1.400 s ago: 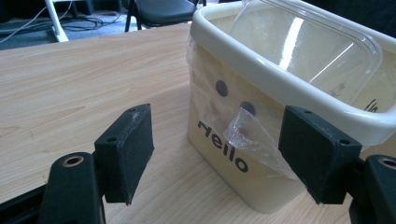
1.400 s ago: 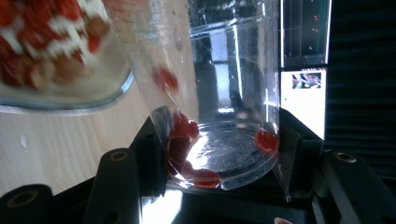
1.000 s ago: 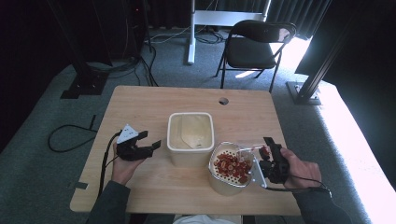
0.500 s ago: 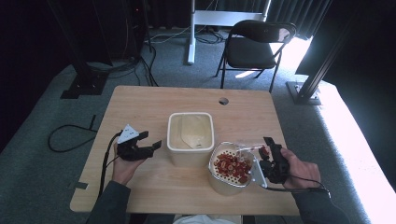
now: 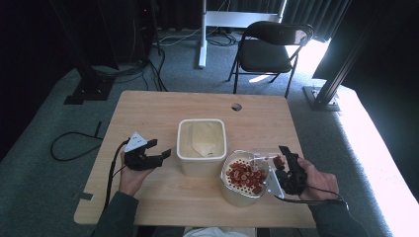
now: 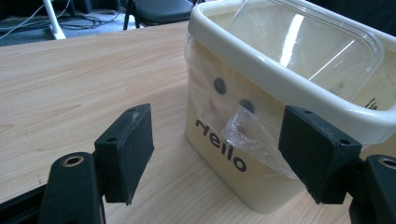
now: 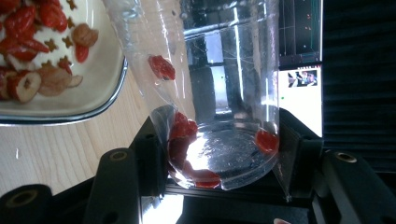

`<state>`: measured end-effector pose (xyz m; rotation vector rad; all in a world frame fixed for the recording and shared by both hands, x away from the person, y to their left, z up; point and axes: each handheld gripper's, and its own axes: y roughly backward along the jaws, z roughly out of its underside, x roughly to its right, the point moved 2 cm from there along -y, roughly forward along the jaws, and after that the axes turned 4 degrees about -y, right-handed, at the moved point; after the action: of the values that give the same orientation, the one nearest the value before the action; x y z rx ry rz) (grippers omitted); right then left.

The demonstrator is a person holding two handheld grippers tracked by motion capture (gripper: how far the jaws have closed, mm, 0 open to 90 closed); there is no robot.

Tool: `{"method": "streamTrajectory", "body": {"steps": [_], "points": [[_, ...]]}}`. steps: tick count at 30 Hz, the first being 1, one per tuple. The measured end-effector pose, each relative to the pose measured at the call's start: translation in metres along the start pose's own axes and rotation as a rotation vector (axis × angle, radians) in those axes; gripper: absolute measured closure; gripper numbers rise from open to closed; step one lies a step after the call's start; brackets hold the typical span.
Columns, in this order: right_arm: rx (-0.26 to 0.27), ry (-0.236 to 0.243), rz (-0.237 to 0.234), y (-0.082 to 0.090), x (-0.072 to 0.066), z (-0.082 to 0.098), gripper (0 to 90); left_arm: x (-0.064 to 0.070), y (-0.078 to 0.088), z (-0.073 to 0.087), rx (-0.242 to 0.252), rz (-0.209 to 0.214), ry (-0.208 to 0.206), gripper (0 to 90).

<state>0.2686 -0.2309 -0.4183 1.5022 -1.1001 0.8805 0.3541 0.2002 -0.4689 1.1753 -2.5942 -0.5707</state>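
Holding as before, nothing has shifted: the right gripper (image 5: 279, 167) stays clamped on a clear plastic cup (image 7: 224, 98), tipped over the colander (image 5: 232, 190) of red fruit pieces (image 5: 244, 174); a few cling inside. The left gripper (image 5: 157, 154) rests spread beside the cream bin (image 5: 201, 163).

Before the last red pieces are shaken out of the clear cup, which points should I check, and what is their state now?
1. Right gripper shut on the clear plastic cup: ok.
2. Cup mouth over the perforated bowl: ok.
3. Cup emptied: not ok, several red pieces sit at its bottom.
4. Left gripper open, holding nothing, beside the cream "Hello" bin: ok.
5. Bowl steady on the table: cannot tell.
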Motion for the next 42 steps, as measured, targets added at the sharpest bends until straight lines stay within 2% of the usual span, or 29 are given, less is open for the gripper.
{"method": "streamTrajectory", "body": {"steps": [2,4,6,7,8,11,14,17,19,20,21,25,27,32,38,42], "points": [[0.004,-0.021,-0.011,0.000,-0.001,0.001,45.2,-0.001,0.000,0.000,-0.001,-0.002,0.001,26.9],[0.039,-0.085,-0.043,0.000,0.001,0.004,45.2,-0.001,0.000,0.000,0.000,-0.003,0.005,26.9],[0.082,-0.185,-0.094,-0.003,0.004,0.008,45.1,-0.002,0.000,0.000,0.000,-0.003,0.006,26.9],[0.109,-0.263,-0.127,-0.006,0.007,0.012,45.1,-0.001,0.000,0.000,0.000,-0.003,0.005,26.9],[0.126,-0.313,-0.149,-0.008,0.010,0.015,45.1,-0.001,0.000,0.000,-0.002,-0.002,0.001,26.9],[0.193,-0.508,-0.244,-0.019,0.016,0.023,45.0,-0.001,-0.001,0.001,-0.005,-0.001,0.001,26.9],[0.250,-0.654,-0.318,-0.029,0.020,0.029,45.0,-0.001,-0.002,0.001,-0.003,-0.001,0.003,26.9],[0.305,-0.807,-0.412,-0.038,0.026,0.033,45.0,-0.001,-0.002,0.001,-0.003,0.000,0.005,26.9],[0.353,-0.887,-0.468,-0.043,0.033,0.032,45.0,-0.001,-0.002,0.001,-0.003,0.001,0.004,26.9],[0.364,-0.903,-0.481,-0.044,0.035,0.031,44.9,-0.001,-0.003,0.001,-0.003,0.001,0.004,26.9],[0.388,-0.940,-0.511,-0.046,0.039,0.029,44.9,-0.001,-0.003,0.001,-0.003,0.002,0.005,26.9],[0.469,-1.017,-0.606,-0.054,0.055,0.016,44.9,-0.001,-0.003,0.001,-0.005,0.003,0.004,26.9],[0.498,-1.037,-0.639,-0.059,0.061,0.009,44.8,-0.001,-0.004,0.001,-0.008,0.002,0.000,26.9],[0.537,-1.057,-0.704,-0.075,0.073,-0.011,44.8,-0.001,-0.003,0.002,-0.008,0.002,0.009,26.9],[0.553,-1.077,-0.775,-0.098,0.083,-0.033,44.7,-0.001,-0.005,0.003,-0.007,0.000,0.009,26.9],[0.567,-1.081,-0.820,-0.106,0.086,-0.044,44.7,-0.001,-0.004,0.003,-0.004,0.002,0.007,26.9]]}}
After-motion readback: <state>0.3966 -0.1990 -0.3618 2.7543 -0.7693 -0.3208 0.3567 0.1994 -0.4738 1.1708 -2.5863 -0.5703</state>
